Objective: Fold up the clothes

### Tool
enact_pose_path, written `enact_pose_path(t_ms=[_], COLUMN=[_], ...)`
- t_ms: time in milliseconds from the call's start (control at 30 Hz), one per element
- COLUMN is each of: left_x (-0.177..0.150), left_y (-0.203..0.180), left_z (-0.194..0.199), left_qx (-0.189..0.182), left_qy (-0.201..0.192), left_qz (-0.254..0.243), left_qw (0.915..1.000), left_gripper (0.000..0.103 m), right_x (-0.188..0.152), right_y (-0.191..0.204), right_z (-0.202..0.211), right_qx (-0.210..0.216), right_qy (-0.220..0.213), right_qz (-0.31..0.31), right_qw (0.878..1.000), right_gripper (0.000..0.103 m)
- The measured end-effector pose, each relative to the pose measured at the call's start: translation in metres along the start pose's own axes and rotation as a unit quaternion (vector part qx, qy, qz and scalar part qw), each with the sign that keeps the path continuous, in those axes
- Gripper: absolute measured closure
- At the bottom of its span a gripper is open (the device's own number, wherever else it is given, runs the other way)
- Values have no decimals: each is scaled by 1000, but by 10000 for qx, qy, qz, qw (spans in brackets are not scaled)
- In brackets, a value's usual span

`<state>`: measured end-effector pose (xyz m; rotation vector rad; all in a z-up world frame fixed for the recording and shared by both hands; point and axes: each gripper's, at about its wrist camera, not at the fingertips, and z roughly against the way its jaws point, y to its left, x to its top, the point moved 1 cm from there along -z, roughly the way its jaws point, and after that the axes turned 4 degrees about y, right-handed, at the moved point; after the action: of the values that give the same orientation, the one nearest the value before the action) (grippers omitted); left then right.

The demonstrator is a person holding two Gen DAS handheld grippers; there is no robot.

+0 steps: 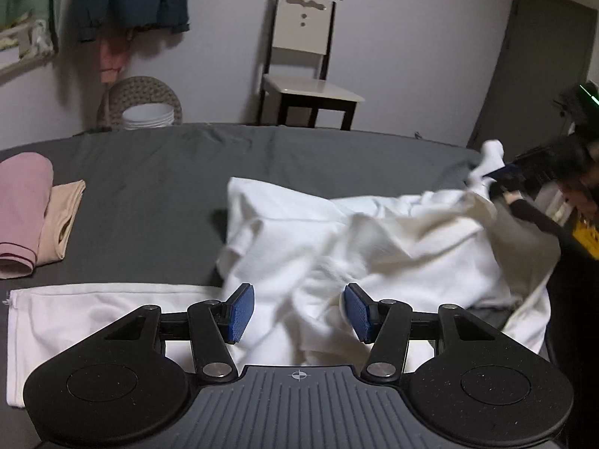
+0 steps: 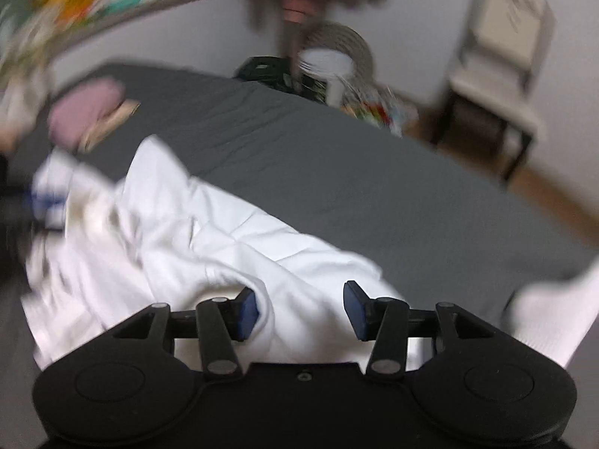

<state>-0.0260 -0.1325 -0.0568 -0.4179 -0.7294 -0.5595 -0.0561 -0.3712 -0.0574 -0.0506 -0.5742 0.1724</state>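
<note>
Crumpled white cotton garment (image 1: 374, 239) lies bunched on the dark grey bedsheet (image 1: 157, 172), middle to right side, creased and heaped, not flat. A flatter white cloth panel (image 1: 75, 318) spreads along the near edge on the left; can't tell if it's the same piece or a second one.

Left gripper (image 1: 298, 312): jaws wide apart, blue pads straddling white fabric, nothing pinched.

Right gripper (image 2: 301, 308): own view shows the jaws wide too, cloth lying between the pads but not clamped. In the left wrist view the far right looks different, a blue pad with a white corner bunched against it, but it's motion-blurred; I go by the right wrist view. That view is heavily blurred overall.

Progress, as a judgement: a rolled pink garment (image 1: 22, 209) and a folded beige garment (image 1: 61, 220) sit touching each other at the far left of the bed, so those two lie done. The white one is unfolded, so at least that is left.

Background: white-and-dark wooden chair (image 1: 303, 63), woven basket (image 1: 140, 99), hanging clothes.

No brand, label or readable writing anywhere.
</note>
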Motion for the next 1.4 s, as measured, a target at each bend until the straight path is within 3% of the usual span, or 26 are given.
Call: enact_pose_path(t_ms=[100, 167, 233, 333, 400, 467, 500, 533, 700, 733, 800, 867, 967, 1000, 1033, 1067, 1167, 1233, 1300, 1333, 1400], left_x=[-2, -6, -11, -19, -19, -18, -16, -13, 3, 2, 3, -1, -8, -10, -14, -18, -33, -42, -51, -54, -55], left_y=[-9, -16, -28, -45, -54, -58, -60, -61, -59, -59, -59, -60, -65, -68, -75, -83, -108, -120, -128, -130, -133], left_z=[-3, 6, 16, 27, 29, 26, 25, 25, 25, 22, 11, 0, 1, 3, 7, 11, 23, 25, 23, 24, 29], left_qx=[94, 186, 348, 717, 899, 943, 948, 912, 674, 649, 616, 677, 816, 898, 1057, 1230, 1743, 1796, 1863, 1866, 1779], left_qy=[5, -105, -239, -462, -489, -373, -324, -300, -258, -199, -14, 109, -71, -186, -387, -589, -1106, -1139, -1145, -1156, -1209], left_qz=[-372, -736, -1159, -1914, -2310, -2484, -2534, -2498, -2109, -2077, -2099, -2187, -2411, -2544, -2804, -3081, -3963, -4307, -4524, -4545, -4436], left_qw=[9993, 9971, 9924, 9778, 9676, 9633, 9622, 9635, 9748, 9758, 9758, 9734, 9670, 9628, 9533, 9415, 8946, 8771, 8646, 8633, 8700], left_gripper=[48, 48, 48, 48, 49, 49, 49, 49, 49, 50, 62, 64, 65, 65, 65, 65, 65, 65, 65, 65, 65], right_x=[-5, -10, -19, -36, -46, -55, -55, -53, -38, -35, -28, -23, -12, -10, -7, -5, -7, -9, -6, -4, -1], right_y=[31, 57, 84, 122, 140, 150, 151, 151, 140, 137, 130, 118, 103, 98, 92, 86, 76, 69, 65, 63, 65], right_z=[11, 12, 11, 2, -14, -29, -34, -35, -36, -34, -28, -16, 10, 21, 30, 39, 70, 91, 108, 113, 129], right_qx=[-245, -604, -941, -1332, -1639, -2003, -2087, -2099, -2102, -2037, -1928, -1912, -1653, -1441, -1256, -1072, -719, -483, -317, -242, -83], right_qy=[-110, -137, -266, -418, -211, -29, 3, 20, 48, 15, -135, -385, -663, -736, -772, -808, -993, -1125, -1253, -1302, -1408], right_qz=[1235, 2110, 2975, 4016, 4586, 4889, 4866, 4723, 4033, 3888, 3530, 3090, 2301, 1955, 1688, 1423, 826, 509, 262, 170, 74], right_qw=[9920, 9755, 9497, 9051, 8731, 8490, 8483, 8561, 8906, 8985, 9154, 9308, 9567, 9673, 9746, 9807, 9890, 9912, 9913, 9910, 9900], right_gripper=[57, 57, 56, 54, 54, 54, 55, 56, 92, 95, 98, 99, 99, 99, 99, 99, 99, 99, 99, 99, 99])
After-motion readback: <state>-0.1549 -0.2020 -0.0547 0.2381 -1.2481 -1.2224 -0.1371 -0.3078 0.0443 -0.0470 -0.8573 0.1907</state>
